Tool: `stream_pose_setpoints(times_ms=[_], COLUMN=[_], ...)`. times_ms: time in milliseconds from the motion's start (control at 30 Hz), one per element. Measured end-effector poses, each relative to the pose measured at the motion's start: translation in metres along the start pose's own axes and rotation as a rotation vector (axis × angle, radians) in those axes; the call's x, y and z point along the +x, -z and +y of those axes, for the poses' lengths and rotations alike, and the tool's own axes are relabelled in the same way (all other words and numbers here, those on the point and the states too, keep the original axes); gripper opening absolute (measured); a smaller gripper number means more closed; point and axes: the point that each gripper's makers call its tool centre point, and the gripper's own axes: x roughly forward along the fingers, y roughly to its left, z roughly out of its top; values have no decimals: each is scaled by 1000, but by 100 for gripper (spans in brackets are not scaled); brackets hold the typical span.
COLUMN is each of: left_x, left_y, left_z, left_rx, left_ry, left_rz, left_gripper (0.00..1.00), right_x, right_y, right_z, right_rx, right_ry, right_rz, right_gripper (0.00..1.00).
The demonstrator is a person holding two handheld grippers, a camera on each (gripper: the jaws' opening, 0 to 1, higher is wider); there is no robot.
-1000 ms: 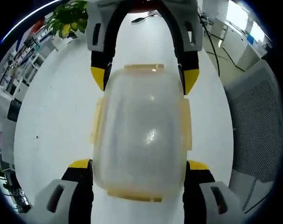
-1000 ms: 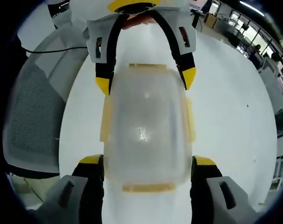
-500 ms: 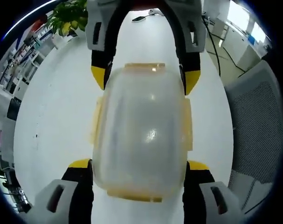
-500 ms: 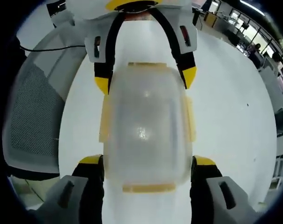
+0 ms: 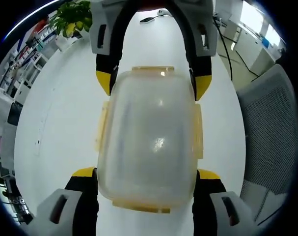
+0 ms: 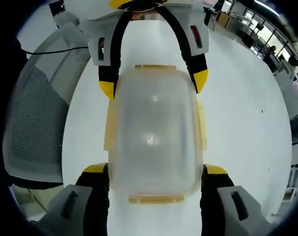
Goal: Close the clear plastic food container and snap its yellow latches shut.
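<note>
One clear container (image 5: 148, 137), lid on, contents unclear, between both claws

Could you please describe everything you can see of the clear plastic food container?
The food container is a rounded rectangular box of cloudy clear plastic, its lid on, with pale yellow latches along all four edges. It rests on a white table. The left gripper straddles its near end and the right gripper its far end, jaws close beside its corners; actual contact cannot be told. Whether the latches are snapped is unclear.
</note>
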Motion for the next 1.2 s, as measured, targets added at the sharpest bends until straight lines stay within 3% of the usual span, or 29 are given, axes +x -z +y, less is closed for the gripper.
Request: stream_pose_setpoints(times_ms=[833, 1200], left_x=[-13, -14], left_y=[46, 53], left_z=[18, 30], left_rx=[-32, -27], left_ry=[-16, -13], left_rz=[0, -12], left_gripper=[76, 77], right_x=[18, 23], right_y=[-46, -53], right_z=[-16, -28], right_rx=[-22, -7], right_ry=[-12, -6], right_rz=[16, 31], right_gripper=[75, 76])
